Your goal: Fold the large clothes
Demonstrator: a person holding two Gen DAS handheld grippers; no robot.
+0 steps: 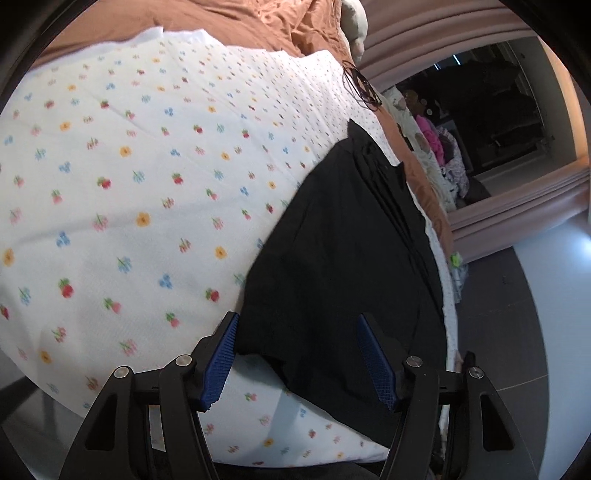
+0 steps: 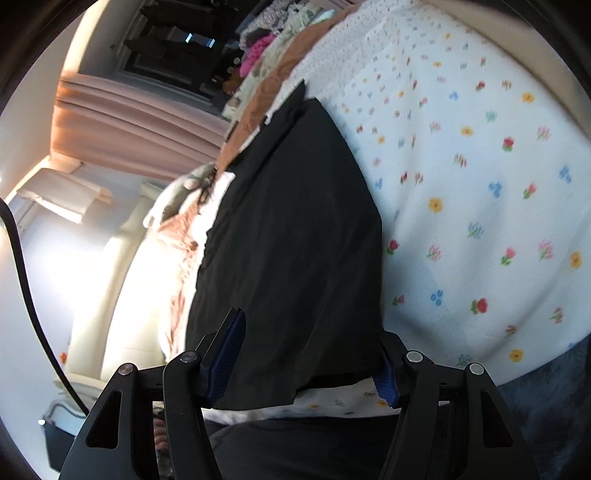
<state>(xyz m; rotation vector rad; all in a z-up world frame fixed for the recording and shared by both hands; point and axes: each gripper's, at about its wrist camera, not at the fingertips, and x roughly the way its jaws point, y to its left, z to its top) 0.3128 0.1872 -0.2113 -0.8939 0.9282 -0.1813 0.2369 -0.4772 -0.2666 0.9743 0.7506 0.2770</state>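
Looking down both sets of tongs here, and each one has the black garment sitting between its blue pads. It's lying flat on the bed, on top of a white blanket with a little flower print, stretched along one side edge of the bed with its near end reaching the near edge.

Left tongs: jaws stand well apart, roughly halfway. The near end of the garment runs in between the two pads, but I can't see either pad actually pressing on the cloth, so it doesn't look clamped.

Right tongs: same deal, jaws about half open. The black cloth fills the gap and covers most of the right-hand pad, so whether that pad touches it I honestly can't tell. The left-hand pad sits just beside the cloth's edge.

Past the garment along that bed edge there's a brown sheet showing, plus a heap of mixed clothes with something bright pink in it. Pinkish curtains hang behind, and grey floor tiles show beside the bed.
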